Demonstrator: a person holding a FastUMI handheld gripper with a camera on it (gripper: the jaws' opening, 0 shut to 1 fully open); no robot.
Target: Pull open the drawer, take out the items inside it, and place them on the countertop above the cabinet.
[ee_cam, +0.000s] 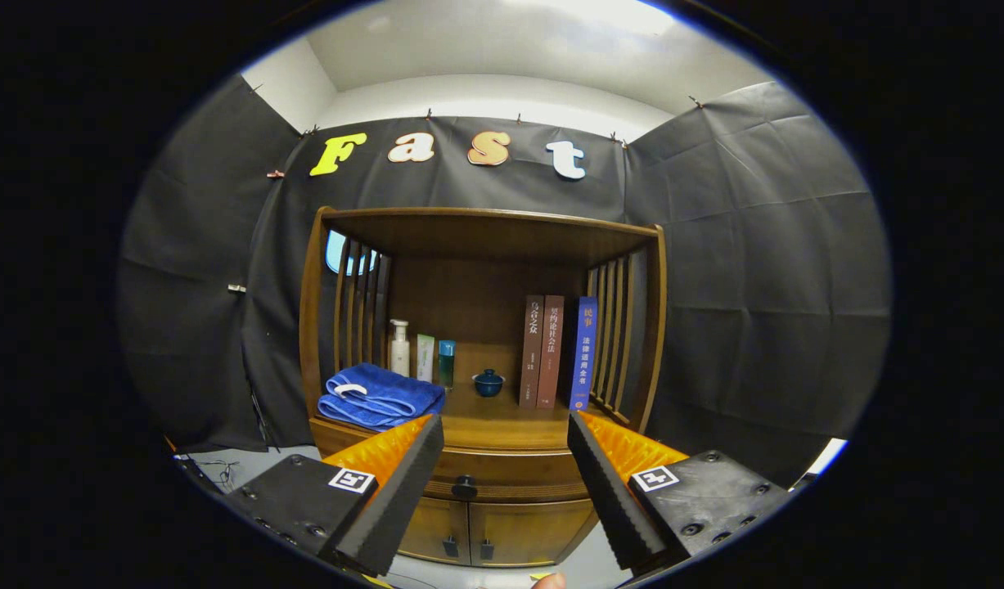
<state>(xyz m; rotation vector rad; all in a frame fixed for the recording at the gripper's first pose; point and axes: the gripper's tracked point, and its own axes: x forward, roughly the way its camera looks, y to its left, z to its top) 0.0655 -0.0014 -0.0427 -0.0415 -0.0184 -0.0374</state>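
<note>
My jaws [506,425] stand wide apart, holding nothing, facing the wooden cabinet [477,327]. The drawer [502,474] is closed, its dark round knob [464,487] between my fingers and beyond them; two small cabinet doors [493,532] sit below it. On the table [502,421] above the drawer lie a folded blue towel [379,397], a white pump bottle [399,348], a pale tube [425,357], a teal bottle [446,362], a small blue lidded cup [488,382] and three upright books [557,352].
</note>
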